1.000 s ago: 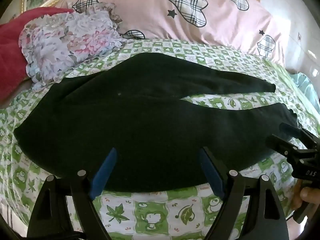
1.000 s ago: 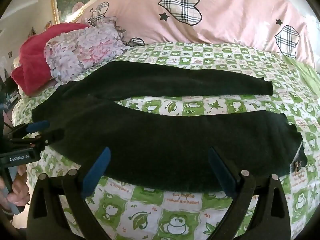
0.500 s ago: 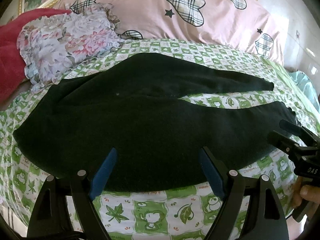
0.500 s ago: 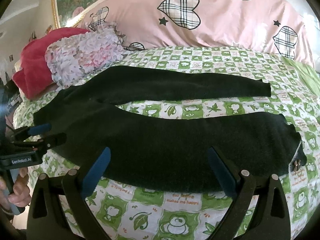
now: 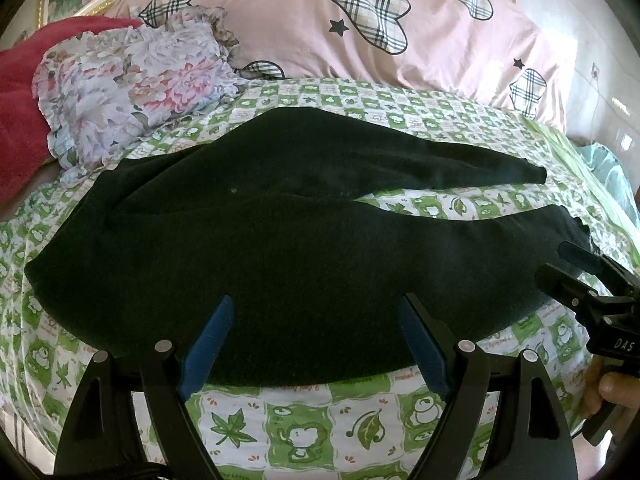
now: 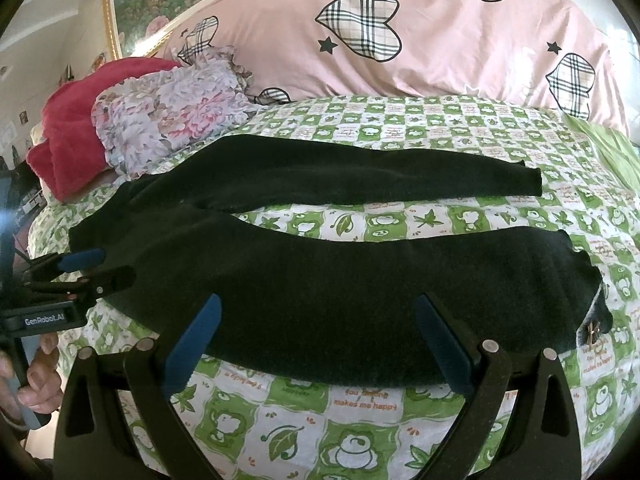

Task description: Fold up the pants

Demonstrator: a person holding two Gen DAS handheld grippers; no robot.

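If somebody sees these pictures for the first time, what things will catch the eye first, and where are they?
First, the black pants spread flat across the green checked bedsheet, legs apart, cuffs to the right. Behind them, a pink duvet with plaid hearts fills the back, and a floral pillow lies at the left. Both tongs, left and right, are open at the near edge.

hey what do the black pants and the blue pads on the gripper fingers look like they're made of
The black pants look like soft, matte fleece or brushed knit: a fuzzy, lint-flecked surface with no sheen, lying limp on the bed. The exact fibre can't be told. The blue pads on the left hand-held gripper look like smooth rubber or soft plastic, with an even colour and slight sheen against the hard black fingers.
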